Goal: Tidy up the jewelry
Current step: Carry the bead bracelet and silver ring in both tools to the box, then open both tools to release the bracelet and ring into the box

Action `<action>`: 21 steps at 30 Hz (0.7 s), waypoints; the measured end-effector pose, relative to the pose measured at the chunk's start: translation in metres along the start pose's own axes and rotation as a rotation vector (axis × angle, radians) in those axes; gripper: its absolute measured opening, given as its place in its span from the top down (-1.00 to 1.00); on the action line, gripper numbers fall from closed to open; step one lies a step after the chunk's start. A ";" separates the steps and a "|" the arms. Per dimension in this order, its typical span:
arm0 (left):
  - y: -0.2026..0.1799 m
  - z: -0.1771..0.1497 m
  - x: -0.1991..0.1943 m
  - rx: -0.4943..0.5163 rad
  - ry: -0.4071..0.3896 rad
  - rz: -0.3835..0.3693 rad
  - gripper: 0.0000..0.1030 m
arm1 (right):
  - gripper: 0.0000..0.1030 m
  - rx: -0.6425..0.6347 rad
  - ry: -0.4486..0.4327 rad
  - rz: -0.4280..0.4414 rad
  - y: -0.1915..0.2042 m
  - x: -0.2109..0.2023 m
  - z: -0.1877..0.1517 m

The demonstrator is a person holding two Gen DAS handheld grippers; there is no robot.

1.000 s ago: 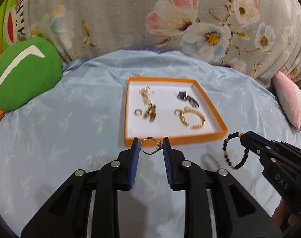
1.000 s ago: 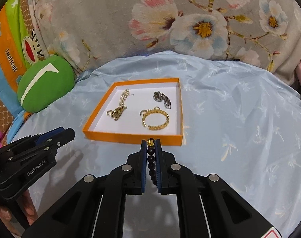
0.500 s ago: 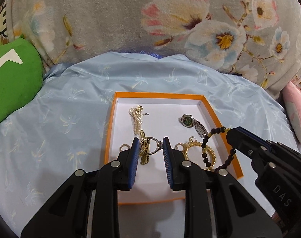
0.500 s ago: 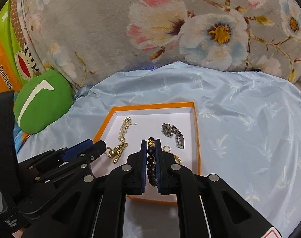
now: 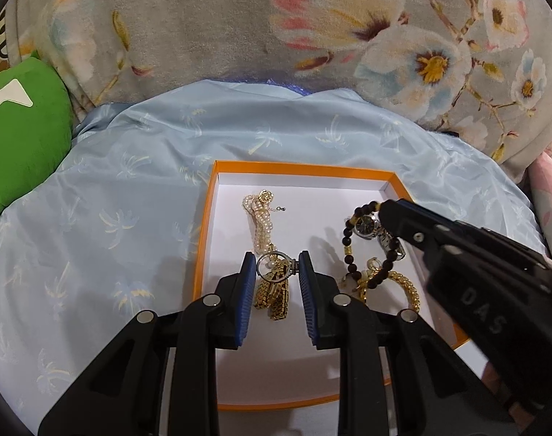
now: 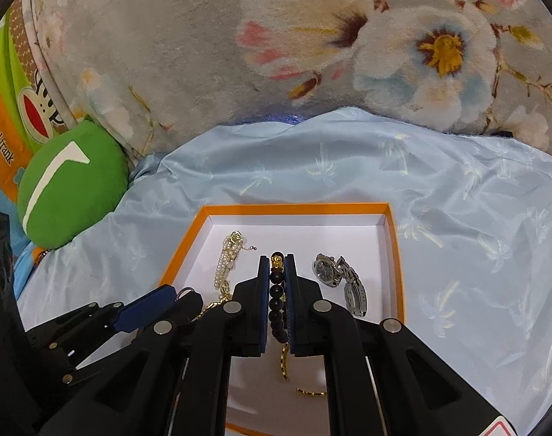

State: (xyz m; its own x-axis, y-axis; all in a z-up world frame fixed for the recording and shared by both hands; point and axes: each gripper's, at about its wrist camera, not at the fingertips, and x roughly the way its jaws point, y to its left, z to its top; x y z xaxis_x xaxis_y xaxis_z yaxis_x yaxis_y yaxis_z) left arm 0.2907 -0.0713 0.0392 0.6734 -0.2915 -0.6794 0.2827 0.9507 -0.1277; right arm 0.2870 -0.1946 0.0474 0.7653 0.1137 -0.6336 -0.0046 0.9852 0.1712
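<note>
Two claws hold jewelry over an orange box on a blue sheet.

The big flowery blanket (image 5: 239,29) sits behind the blue sheet (image 5: 130,189), with a green pillow (image 6: 68,185) off to the side. The orange box (image 5: 207,225) (white inside) lies on the sheet. The left claw (image 5: 278,272) is partly open, with a silver ring (image 5: 276,268) pinched between its blue pads above a gold chain (image 5: 272,298). The right claw (image 6: 277,283) is squeezed tight on a dark bead bracelet (image 6: 277,299) over the box. A pearl strand (image 6: 227,259) and a silver watch (image 6: 339,279) rest inside.
</note>
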 end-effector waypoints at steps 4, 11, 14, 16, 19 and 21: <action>0.000 -0.001 0.004 0.001 0.009 0.004 0.54 | 0.78 0.008 -0.008 -0.015 -0.004 0.001 -0.004; 0.002 -0.002 0.003 -0.007 -0.005 0.014 0.28 | 0.74 0.012 -0.017 -0.021 -0.006 -0.007 -0.007; 0.005 -0.002 0.001 -0.026 -0.015 0.013 0.13 | 0.69 0.013 -0.017 -0.023 -0.006 -0.011 -0.010; 0.009 -0.002 -0.002 -0.041 -0.022 0.007 0.11 | 0.68 0.013 -0.021 -0.026 -0.007 -0.016 -0.012; 0.010 -0.004 -0.005 -0.048 -0.028 0.011 0.11 | 0.66 0.009 -0.026 -0.036 -0.007 -0.025 -0.019; 0.010 -0.006 -0.008 -0.048 -0.035 0.019 0.11 | 0.65 0.011 -0.027 -0.044 -0.007 -0.033 -0.026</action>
State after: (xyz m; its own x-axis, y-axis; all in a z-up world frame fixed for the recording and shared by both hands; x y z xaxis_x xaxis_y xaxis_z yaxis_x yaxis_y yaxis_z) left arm 0.2836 -0.0583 0.0389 0.7019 -0.2765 -0.6564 0.2374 0.9597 -0.1505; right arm 0.2450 -0.2021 0.0472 0.7819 0.0662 -0.6198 0.0365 0.9878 0.1516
